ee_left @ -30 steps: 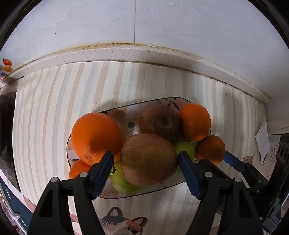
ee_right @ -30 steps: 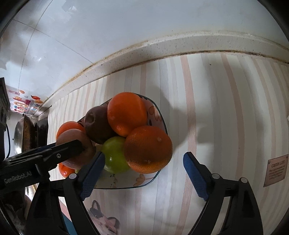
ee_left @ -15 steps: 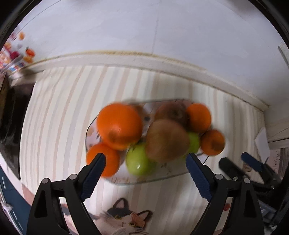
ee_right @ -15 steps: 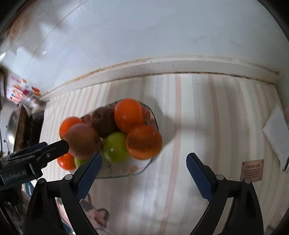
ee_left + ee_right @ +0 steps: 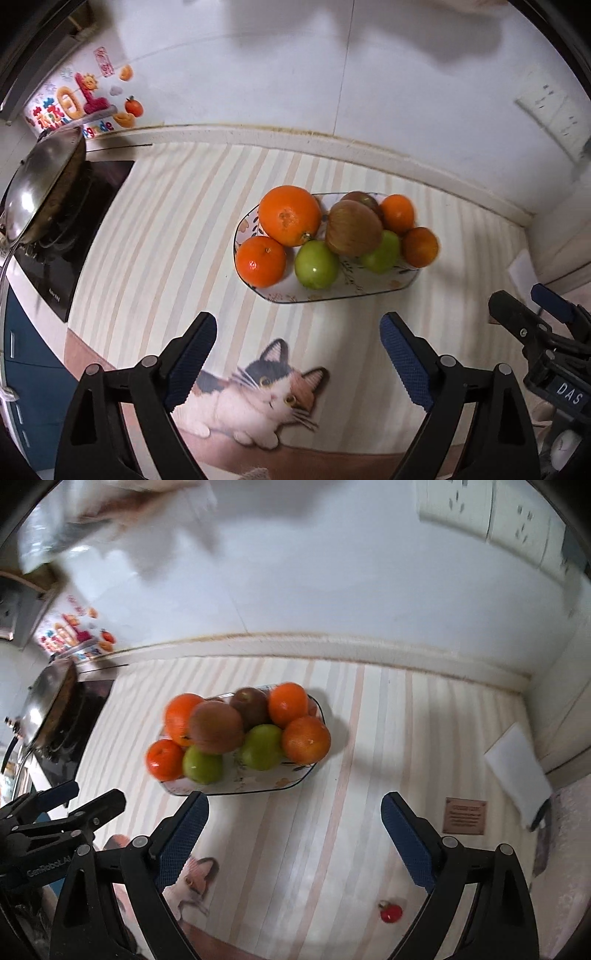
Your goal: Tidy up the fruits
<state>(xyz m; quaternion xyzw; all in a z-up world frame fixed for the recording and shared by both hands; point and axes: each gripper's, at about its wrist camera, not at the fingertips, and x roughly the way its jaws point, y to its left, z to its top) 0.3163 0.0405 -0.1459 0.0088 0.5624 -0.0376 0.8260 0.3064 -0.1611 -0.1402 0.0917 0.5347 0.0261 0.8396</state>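
Striped mat [image 5: 177, 206] with cat print [image 5: 258, 391] covers the tabletop. Wok [image 5: 40, 184] on black hob [image 5: 74, 229] at left edge. White paper [image 5: 517, 771] at right edge; wall sockets [image 5: 480, 506] above back edge.

Even indoor light, soft shadows on the wall [image 5: 406, 74], fisheye-bent dark edges, right-wrist view slightly blurred.

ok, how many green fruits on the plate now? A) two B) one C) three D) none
A: two green fruits sit along the near side of the plate, beside the oranges and under the brownish apple.
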